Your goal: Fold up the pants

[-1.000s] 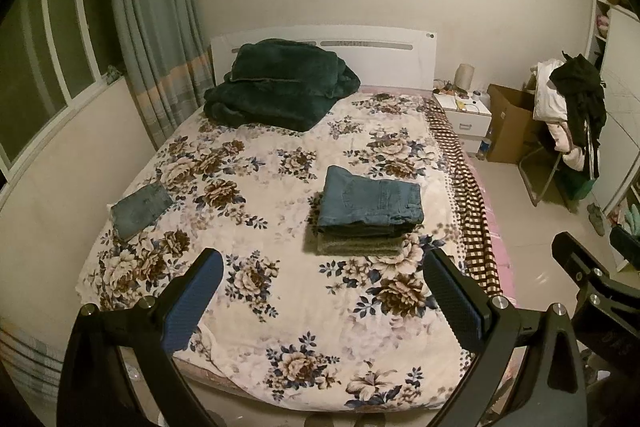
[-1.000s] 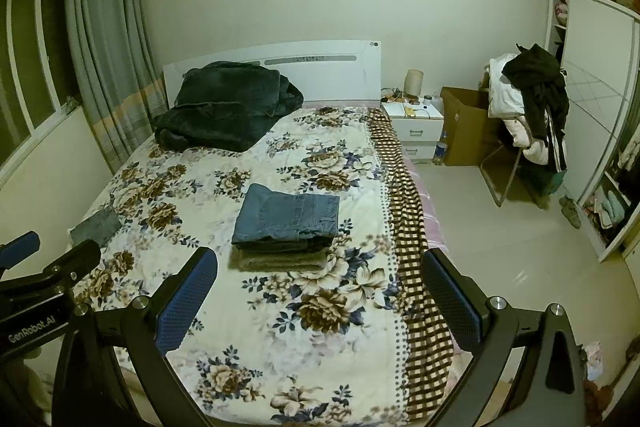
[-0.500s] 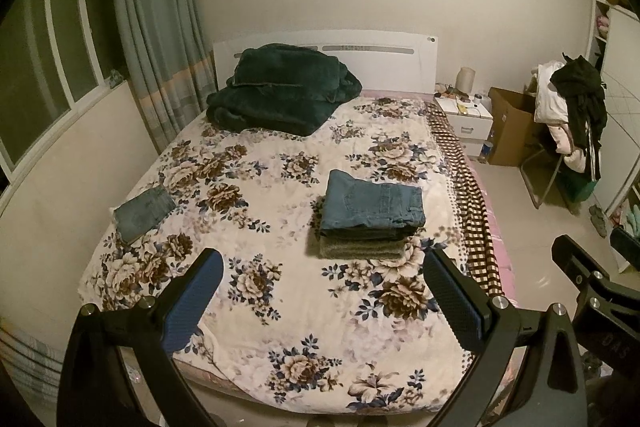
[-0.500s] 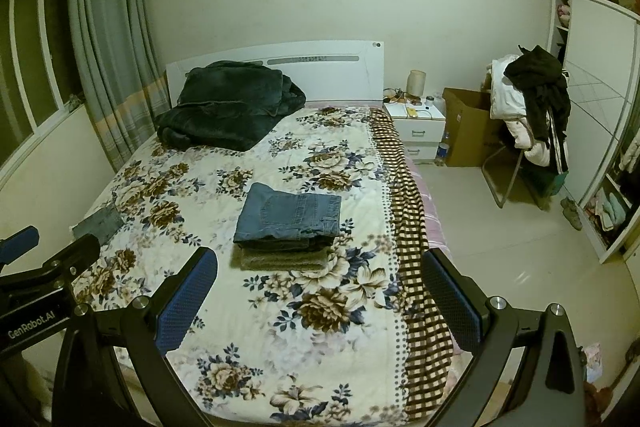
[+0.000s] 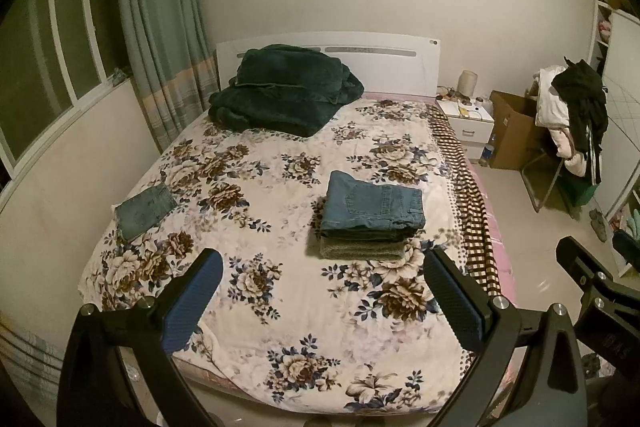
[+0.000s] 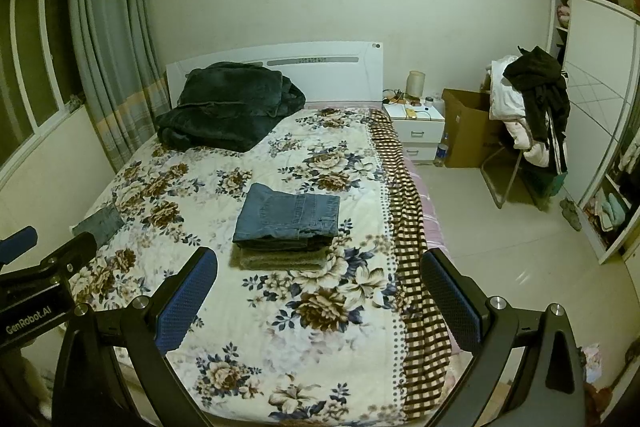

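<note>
A wide bed with a cream bedspread printed with brown and blue flowers (image 5: 280,307) (image 6: 304,327) filled most of both views, its white headboard (image 5: 380,67) against the far wall. A heap of dark green plush blanket (image 5: 280,95) (image 6: 228,107) lay at the head of the bed. Near the middle, toward the checked brown border, sat a folded pair of blue denim pants (image 5: 372,207) (image 6: 290,213), resting on top of a stack that ended in a folded grey-green garment (image 5: 360,250) (image 6: 280,259). A smaller folded piece of faded denim (image 5: 144,205) (image 6: 99,221) lay well apart from the stack, near the window-side edge. Beside the bed stood a white two-drawer nightstand (image 5: 470,125) (image 6: 420,131), then a brown cardboard box (image 5: 512,131) (image 6: 466,135) and a chair piled with black and white clothes (image 5: 572,115) (image 6: 532,103). The left tool (image 5: 322,301) hovered over the foot of the bed with its blue-padded fingers spread wide, holding nothing. The right tool (image 6: 318,301) was likewise spread apart and empty, short of the stack
</note>
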Action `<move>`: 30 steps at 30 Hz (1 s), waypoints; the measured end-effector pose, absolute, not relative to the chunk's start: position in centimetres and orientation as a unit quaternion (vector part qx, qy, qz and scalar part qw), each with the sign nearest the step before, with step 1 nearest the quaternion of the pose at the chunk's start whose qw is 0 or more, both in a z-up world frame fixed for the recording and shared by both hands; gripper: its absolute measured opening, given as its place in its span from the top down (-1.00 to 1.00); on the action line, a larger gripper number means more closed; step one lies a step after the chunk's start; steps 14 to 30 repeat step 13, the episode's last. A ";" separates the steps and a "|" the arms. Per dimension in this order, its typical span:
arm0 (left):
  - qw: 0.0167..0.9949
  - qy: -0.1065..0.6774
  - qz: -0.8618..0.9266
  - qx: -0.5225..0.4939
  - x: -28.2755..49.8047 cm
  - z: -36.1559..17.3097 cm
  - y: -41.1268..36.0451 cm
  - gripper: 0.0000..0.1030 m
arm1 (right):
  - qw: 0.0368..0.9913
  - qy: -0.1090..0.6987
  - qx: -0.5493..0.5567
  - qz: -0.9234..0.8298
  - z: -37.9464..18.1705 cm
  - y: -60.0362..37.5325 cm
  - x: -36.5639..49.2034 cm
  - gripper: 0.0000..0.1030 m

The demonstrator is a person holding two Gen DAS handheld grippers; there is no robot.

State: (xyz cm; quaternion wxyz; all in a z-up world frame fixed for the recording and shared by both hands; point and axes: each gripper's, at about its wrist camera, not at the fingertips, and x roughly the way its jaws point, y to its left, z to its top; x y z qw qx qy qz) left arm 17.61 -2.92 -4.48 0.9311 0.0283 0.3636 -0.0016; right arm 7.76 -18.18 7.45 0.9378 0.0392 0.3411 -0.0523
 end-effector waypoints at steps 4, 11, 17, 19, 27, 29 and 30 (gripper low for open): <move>0.930 0.366 -0.001 0.025 17.5 -4.4 -2.9 -0.99 | 0.938 0.341 0.038 -0.052 7.6 -18.1 7.8 -1.00; 0.931 0.363 0.000 0.027 17.2 -4.3 -3.1 -0.99 | 0.938 0.341 0.039 -0.053 7.5 -18.0 7.6 -1.00; 0.932 0.361 -0.002 0.026 17.0 -4.2 -3.2 -0.99 | 0.938 0.342 0.039 -0.053 7.5 -18.1 7.6 -1.00; 0.932 0.361 -0.002 0.026 17.0 -4.2 -3.2 -0.99 | 0.938 0.342 0.039 -0.053 7.5 -18.1 7.6 -1.00; 0.932 0.361 -0.002 0.026 17.0 -4.2 -3.2 -0.99 | 0.938 0.342 0.039 -0.053 7.5 -18.1 7.6 -1.00; 0.932 0.361 -0.002 0.026 17.0 -4.2 -3.2 -0.99 | 0.938 0.342 0.039 -0.053 7.5 -18.1 7.6 -1.00; 0.932 0.361 -0.002 0.026 17.0 -4.2 -3.2 -0.99 | 0.938 0.342 0.039 -0.053 7.5 -18.1 7.6 -1.00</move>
